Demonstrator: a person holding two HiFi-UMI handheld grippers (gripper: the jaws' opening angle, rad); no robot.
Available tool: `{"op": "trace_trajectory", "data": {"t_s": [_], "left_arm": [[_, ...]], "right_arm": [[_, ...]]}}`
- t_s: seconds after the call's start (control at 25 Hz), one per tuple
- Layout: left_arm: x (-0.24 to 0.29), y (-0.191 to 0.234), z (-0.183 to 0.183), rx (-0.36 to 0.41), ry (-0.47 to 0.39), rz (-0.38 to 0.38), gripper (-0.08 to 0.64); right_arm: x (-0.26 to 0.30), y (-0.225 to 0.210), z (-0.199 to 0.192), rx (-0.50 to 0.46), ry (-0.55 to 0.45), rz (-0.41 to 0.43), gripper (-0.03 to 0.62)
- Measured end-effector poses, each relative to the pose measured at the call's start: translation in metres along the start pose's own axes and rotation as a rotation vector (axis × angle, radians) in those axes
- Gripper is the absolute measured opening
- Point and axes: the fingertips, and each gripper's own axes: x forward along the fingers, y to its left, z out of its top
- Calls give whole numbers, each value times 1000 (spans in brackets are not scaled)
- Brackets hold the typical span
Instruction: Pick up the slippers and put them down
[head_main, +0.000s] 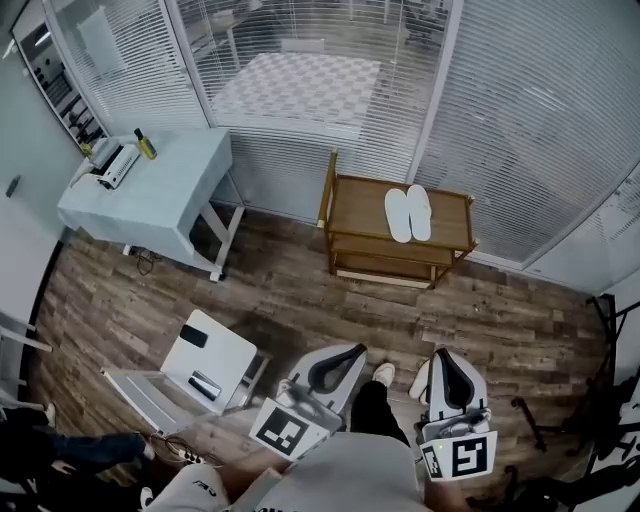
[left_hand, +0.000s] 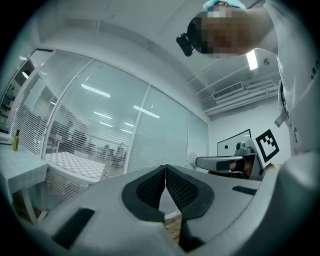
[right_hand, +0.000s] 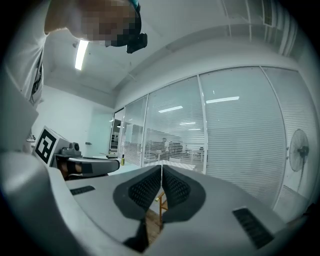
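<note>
The white slippers (head_main: 408, 213) lay paired, seemingly touching, right of centre on the wooden rack's (head_main: 350, 205) top, while the left gripper (left_hand: 165, 170) and right gripper (right_hand: 161, 170) hung level, fingers closed on nothing.

slippers (head_main: 408, 213) side by side on the shelf (head_main: 350, 205), table (head_main: 185, 195) to its left

The slippers (head_main: 408, 213) are white, the rack (head_main: 355, 210) brown wood, the floor (head_main: 300, 290) mottled brown planks. Left hand-held gripper (head_main: 357, 350) and right hand-held gripper (head_main: 441, 353) — pale grey, black pads (left_hand: 150, 187), black-and-white square markers (head_main: 283, 430).
</note>
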Motion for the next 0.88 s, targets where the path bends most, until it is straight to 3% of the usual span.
{"op": "trace_trajectory", "data": {"t_s": [0.32,0.88], "left_arm": [[46,12,1,7,2,8,14],[183,21,10,46,2,39,14]], "right_arm": [[31,-37,0,6,-5,15,15],[93,-160,6,22,-28,50,15]]}}
